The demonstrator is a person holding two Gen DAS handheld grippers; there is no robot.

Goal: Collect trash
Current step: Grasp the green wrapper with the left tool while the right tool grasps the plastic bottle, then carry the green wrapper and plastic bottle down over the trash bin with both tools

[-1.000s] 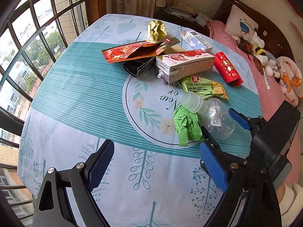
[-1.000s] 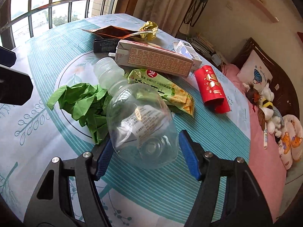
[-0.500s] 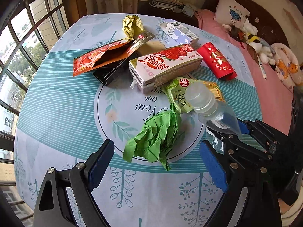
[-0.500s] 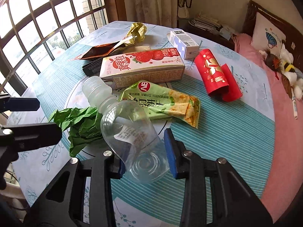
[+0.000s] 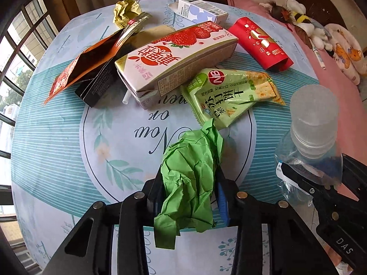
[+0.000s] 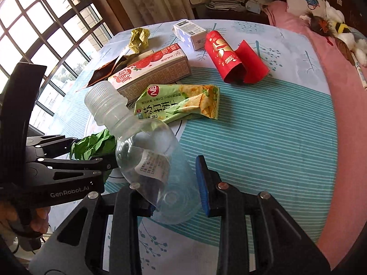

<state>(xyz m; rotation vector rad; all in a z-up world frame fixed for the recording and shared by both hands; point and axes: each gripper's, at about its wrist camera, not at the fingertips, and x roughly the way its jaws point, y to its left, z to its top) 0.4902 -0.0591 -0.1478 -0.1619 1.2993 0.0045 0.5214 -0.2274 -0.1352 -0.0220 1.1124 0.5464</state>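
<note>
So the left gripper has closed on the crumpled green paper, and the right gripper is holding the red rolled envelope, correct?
Not quite. The left gripper does have the crumpled green paper between its closing jaws, but the right gripper holds the clear plastic bottle, as the right wrist view shows. The red rolled envelope lies untouched on the table.

left gripper: black linkage arms, silver screws, blue pads, white "genrobot.ai" lettering; right gripper alike.

Both grippers point steeply downward. The left gripper has its jaws closing, with crumpled material pinched between them. The right gripper has its jaws closing too, squeezing something clear between the pads.
</note>
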